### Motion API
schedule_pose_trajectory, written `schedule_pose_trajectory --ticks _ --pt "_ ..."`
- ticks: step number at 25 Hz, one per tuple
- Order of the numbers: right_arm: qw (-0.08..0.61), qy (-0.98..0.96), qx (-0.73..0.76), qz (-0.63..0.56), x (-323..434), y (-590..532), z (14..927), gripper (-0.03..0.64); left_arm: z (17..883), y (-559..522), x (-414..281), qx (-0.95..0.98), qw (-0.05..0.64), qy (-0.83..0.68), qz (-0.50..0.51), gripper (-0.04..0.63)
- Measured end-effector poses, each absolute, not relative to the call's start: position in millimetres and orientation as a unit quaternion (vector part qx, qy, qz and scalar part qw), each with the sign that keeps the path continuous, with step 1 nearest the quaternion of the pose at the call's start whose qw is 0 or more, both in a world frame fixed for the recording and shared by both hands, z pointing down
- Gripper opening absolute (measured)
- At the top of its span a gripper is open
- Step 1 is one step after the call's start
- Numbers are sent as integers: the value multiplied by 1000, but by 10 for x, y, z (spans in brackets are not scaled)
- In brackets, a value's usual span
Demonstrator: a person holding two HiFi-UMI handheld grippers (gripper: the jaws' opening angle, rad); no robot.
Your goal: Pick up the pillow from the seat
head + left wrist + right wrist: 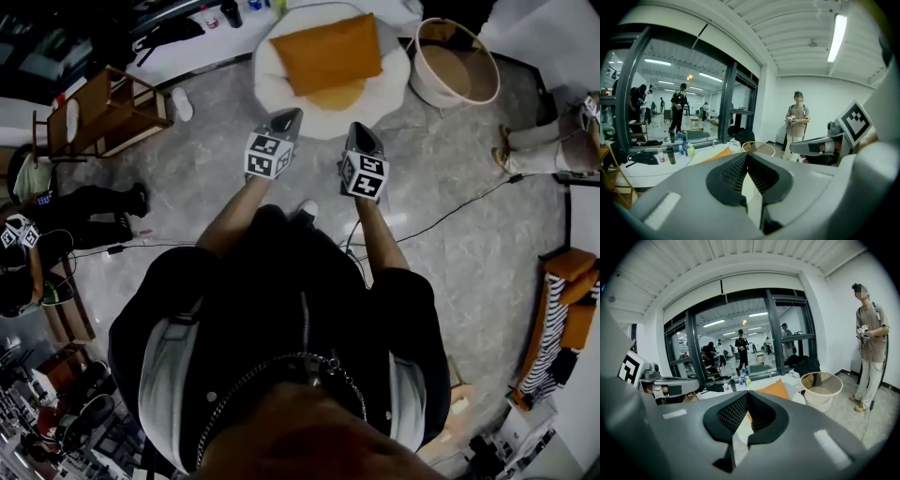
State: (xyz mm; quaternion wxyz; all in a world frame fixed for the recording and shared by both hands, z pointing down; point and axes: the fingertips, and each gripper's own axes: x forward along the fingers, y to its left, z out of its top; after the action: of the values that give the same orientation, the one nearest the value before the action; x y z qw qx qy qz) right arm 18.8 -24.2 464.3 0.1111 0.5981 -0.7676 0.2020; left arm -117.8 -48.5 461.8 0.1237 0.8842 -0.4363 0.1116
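Orange pillow [328, 52] lies on the white seat [398, 80] at top centre of the head view, long axis across the frame, straight above the left gripper [289, 117] and right gripper [357, 131], both about equally near, jaws closed together on nothing.

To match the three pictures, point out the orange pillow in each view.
Head view: pillow top centre, on the white seat.
Left gripper view: orange sliver left of centre.
Right gripper view: just right of centre.
Shared landmark: round basket to its right.
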Motion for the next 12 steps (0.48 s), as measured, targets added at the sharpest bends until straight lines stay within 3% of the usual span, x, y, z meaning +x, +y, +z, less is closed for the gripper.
schedule_pose_trajectory --ticks 12 --pt "105 -778 586 201 116 -359 4661 2 4618 -607 -1433 872 122 -461 114 9"
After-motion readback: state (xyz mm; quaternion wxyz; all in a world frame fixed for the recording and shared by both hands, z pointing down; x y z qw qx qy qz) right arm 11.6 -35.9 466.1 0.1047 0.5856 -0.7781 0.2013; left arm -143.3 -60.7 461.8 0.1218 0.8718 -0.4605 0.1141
